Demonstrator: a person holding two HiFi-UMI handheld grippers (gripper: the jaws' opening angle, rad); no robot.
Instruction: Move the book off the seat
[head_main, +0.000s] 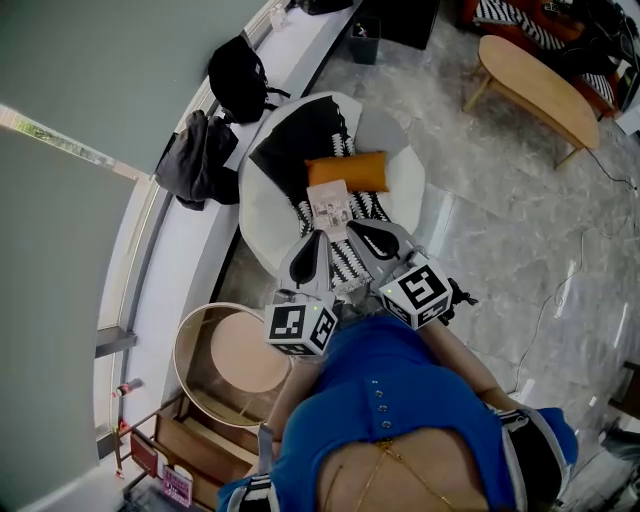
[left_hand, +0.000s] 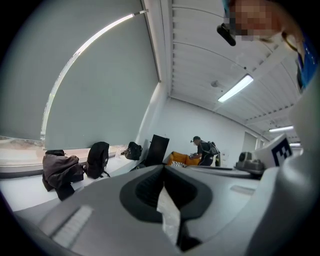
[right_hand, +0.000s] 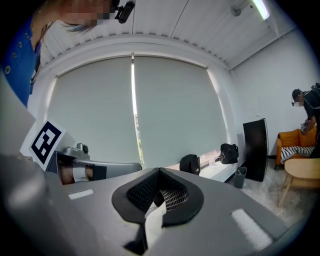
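The person in a blue top stands in front of the round white seat (head_main: 262, 205) and holds one tool in each hand. The left hand-held gripper (head_main: 320, 236) and the right hand-held gripper (head_main: 354, 230) both point forward and almost level. They meet at the near edge of the book (head_main: 330, 207). Each one has its jaws nearly together, pinched on the thin white edge of the book, which shows as a pale strip between the dark pads.

The book is small and light, with its cover facing up. It is over the front part of the seat, above the black-and-white striped cloth (head_main: 350, 262) and just before the orange cushion (head_main: 348, 171). I cannot tell whether it touches the cloth.

On the window ledge (head_main: 300, 55) beside the seat are a black backpack (head_main: 238, 78) and a dark jacket (head_main: 196, 156). A round side table (head_main: 243, 350) stands near the person's left side.
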